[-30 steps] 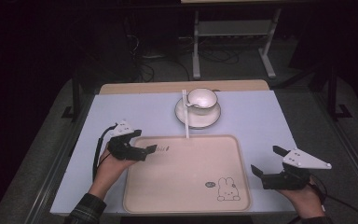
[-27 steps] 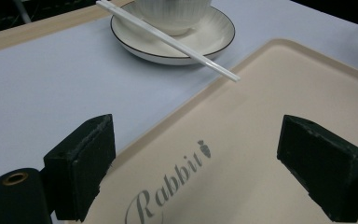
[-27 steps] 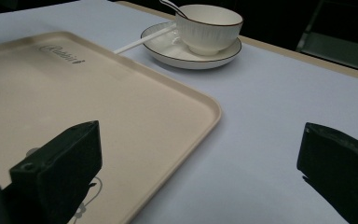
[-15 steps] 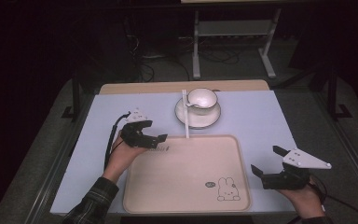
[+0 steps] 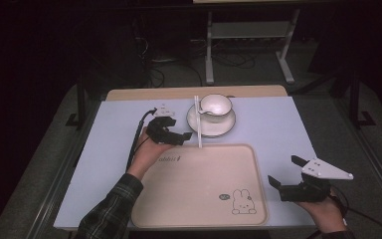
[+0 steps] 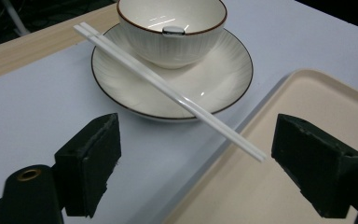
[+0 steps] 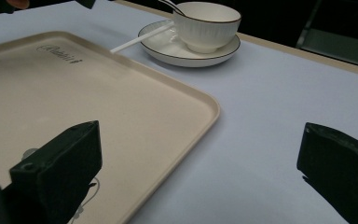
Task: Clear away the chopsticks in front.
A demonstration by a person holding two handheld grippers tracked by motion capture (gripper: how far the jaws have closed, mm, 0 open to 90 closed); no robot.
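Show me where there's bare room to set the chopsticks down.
The tray is bare between its script logo and rabbit print. The tabletop right of the saucer is also free. It is crowded where the chopsticks, saucer and left gripper meet.

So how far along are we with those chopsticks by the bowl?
Nothing looks done yet: the chopsticks lie across the plate rim, one end over the tray edge, ungripped. In hand: the left tongs are open beside them, lined up on their near end. Left to do: close on the chopsticks and lift them. The right tongs are open at the tray's right edge, holding nothing.
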